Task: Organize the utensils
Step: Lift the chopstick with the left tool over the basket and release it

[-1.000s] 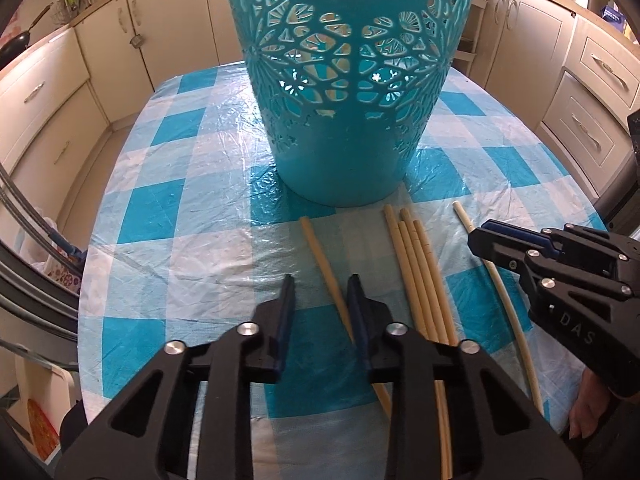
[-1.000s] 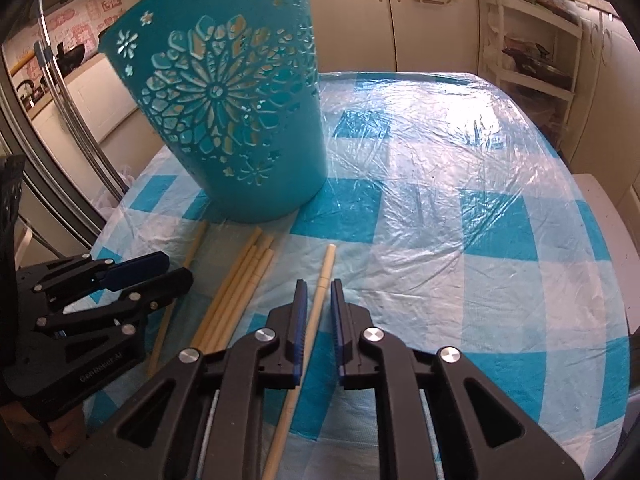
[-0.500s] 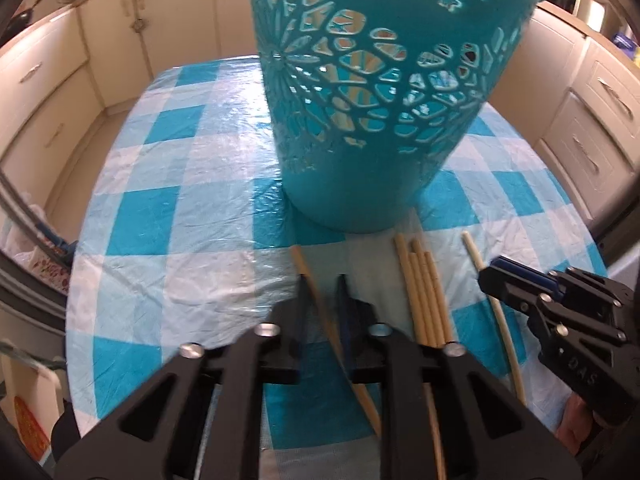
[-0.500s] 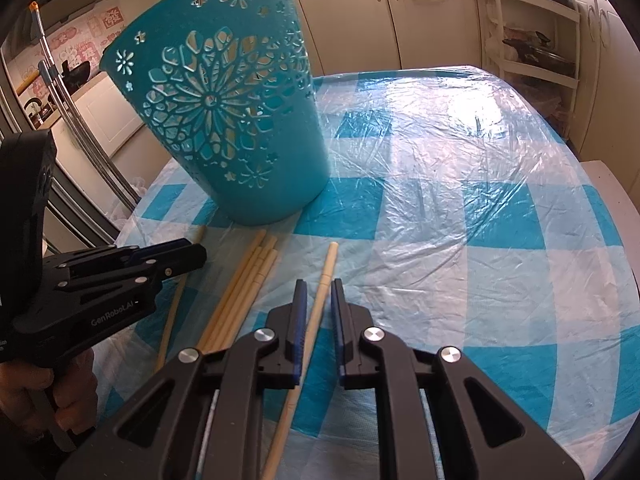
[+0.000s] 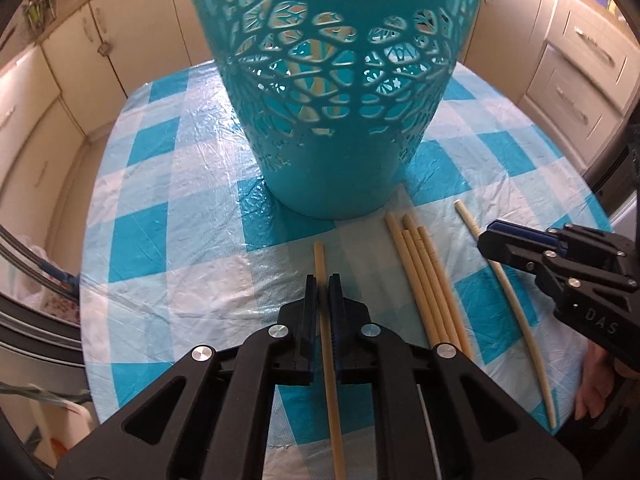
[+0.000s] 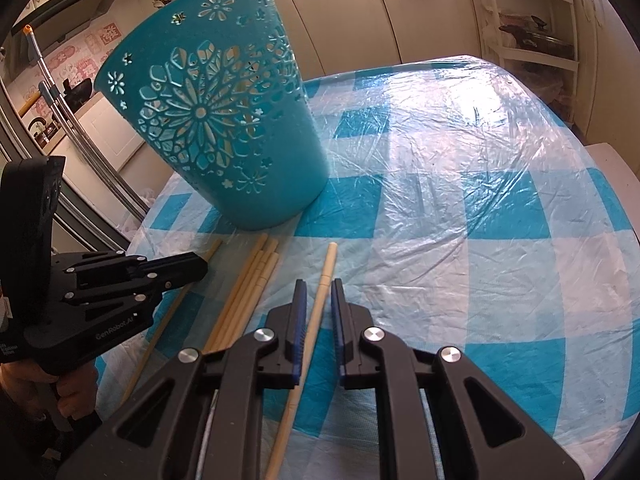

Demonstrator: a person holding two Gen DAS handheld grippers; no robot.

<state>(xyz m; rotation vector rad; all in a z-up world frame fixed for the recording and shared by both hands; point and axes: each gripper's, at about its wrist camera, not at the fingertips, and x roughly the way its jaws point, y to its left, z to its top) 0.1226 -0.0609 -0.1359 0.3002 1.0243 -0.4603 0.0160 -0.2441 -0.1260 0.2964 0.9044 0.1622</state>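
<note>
Chopsticks by the counter's near edge, both tongs clamped
Left tongs point(image 5: 323, 286) pinch one chopstick point(image 5: 320, 256); right tongs point(image 6: 318, 292) grip another chopstick point(image 6: 329, 260); teal basket point(image 5: 336, 120) behind

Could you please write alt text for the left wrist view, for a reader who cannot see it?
The left gripper has its fingers shut on a single chopstick lying on a blue-and-white checked tablecloth. A teal cut-out basket stands just beyond it. To the right lie four bundled chopsticks and one more, which the right gripper grips.
</note>
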